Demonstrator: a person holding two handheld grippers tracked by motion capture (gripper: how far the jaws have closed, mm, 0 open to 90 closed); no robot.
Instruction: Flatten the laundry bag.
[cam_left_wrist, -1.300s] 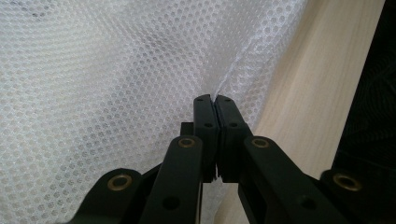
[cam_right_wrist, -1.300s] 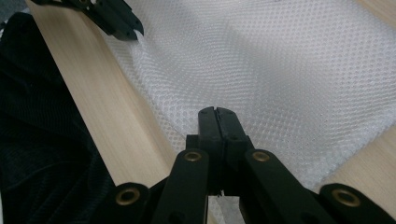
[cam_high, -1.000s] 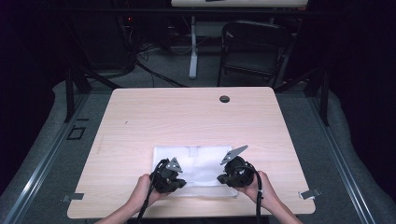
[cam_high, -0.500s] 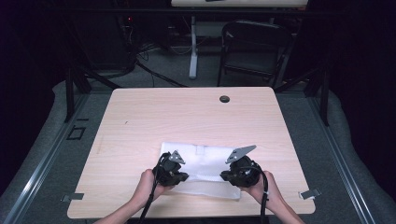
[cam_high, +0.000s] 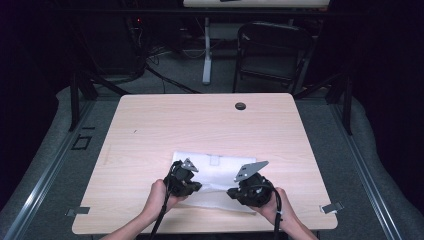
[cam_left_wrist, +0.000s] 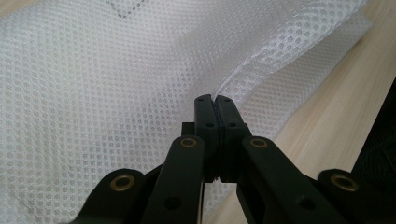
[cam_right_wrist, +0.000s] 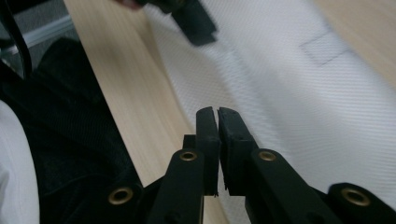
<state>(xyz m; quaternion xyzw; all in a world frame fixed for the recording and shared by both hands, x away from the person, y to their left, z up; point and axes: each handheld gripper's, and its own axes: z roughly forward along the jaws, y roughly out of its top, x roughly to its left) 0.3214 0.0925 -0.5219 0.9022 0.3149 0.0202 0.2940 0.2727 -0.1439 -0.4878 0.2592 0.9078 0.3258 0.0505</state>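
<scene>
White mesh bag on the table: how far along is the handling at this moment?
Done: both grippers look pinched on the white mesh bag at its near edge, the left gripper on a raised fold, the right gripper on the edge. In hand: that edge is lifted off the wooden table. Left: most of the bag lies flat, not folded over.

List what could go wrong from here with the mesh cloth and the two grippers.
1. The left gripper pinches only a thin edge of the white mesh cloth; the layer could slip out when pulled.
2. The right gripper sits at the cloth's border by the table edge, and whether it holds fabric is unclear, so a lift may be lopsided.
3. The open weave could snag on the fingers.
</scene>
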